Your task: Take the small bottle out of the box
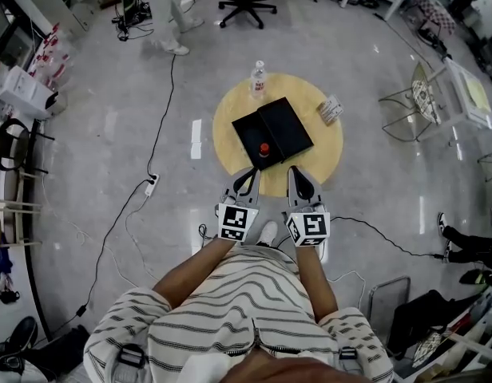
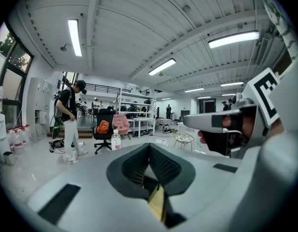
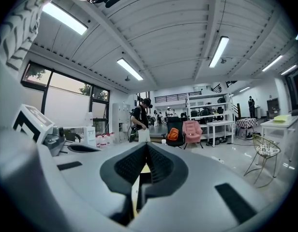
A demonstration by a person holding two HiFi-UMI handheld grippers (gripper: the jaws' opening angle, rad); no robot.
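Evidently spotted red-capped bottle (image 1: 263,149) in open box (image 1: 247,134) on bench (image 1: 318,152). Saw left hand-held gripper (image 1: 249,175) and right hand-held gripper (image 1: 297,174) pressed together, empty, short of box. Judged bottle light, stiff, slick; best pinched below cap.

Through the left gripper view, I see the left gripper (image 2: 149,151) with its jaws closed together, ribbed pads meeting at the tips and nothing between them. Below the pads, a narrow strip of yellow tabletop (image 2: 157,203) shows through the gap. The right gripper (image 2: 192,121) enters from the right side, level, its marker cube (image 2: 264,94) behind it. Beyond the jaws, left of centre, a clear water bottle (image 2: 116,140) stands upright. Farther back are a black office chair (image 2: 104,138) carrying an orange bag (image 2: 103,127), a pink chair (image 2: 122,124) beside it, and a wire chair (image 2: 184,139) to the right. A person (image 2: 69,117) stands at far left. Strip lights (image 2: 75,36) run across the ceiling.
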